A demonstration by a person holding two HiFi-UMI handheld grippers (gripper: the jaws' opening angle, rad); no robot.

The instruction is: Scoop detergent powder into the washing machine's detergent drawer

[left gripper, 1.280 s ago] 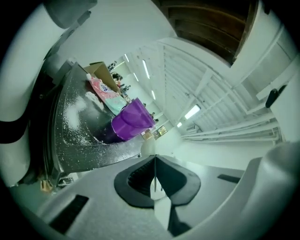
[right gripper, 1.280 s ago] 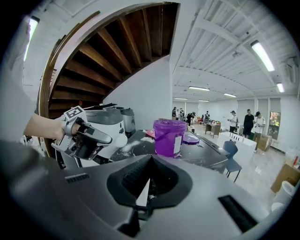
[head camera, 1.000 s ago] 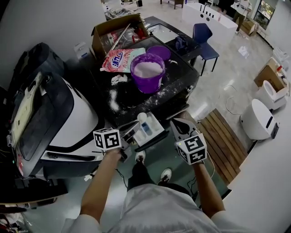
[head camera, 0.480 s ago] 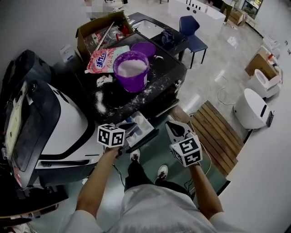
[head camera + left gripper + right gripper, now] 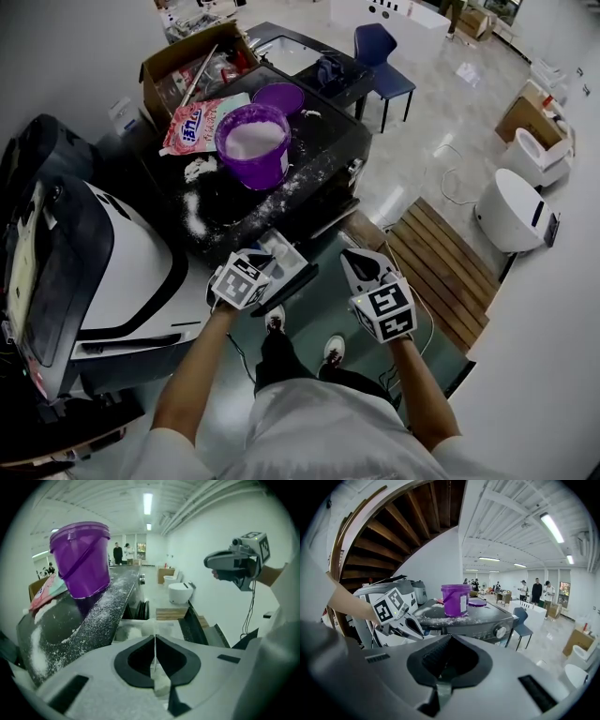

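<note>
Left hand-held gripper (image 5: pixel 265 261) clamps the scoop (image 5: pixel 149 626) above the detergent drawer (image 5: pixel 296 268), at 6 o'clock of the bucket (image 5: pixel 253 148). Right hand-held gripper (image 5: pixel 356 260) is closed, empty.

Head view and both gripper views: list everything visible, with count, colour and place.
washing machine: one, dark, top dusted with white powder
bucket: one, purple, powder inside, on the machine
lid: one, purple, behind the bucket
detergent bag: one, pink, left of the bucket
cardboard box: one, brown, behind the bag
detergent drawer: one, white, pulled open
chair: one, blue, beyond the machine
toilets: at least two, white, far right
wooden slats: one patch, brown, floor at right
people: several, dark-clothed, far background
scoop: one, white, at the drawer
left gripper: one, grey, shut on the scoop
right gripper: one, grey, shut, empty, right of the drawer
</note>
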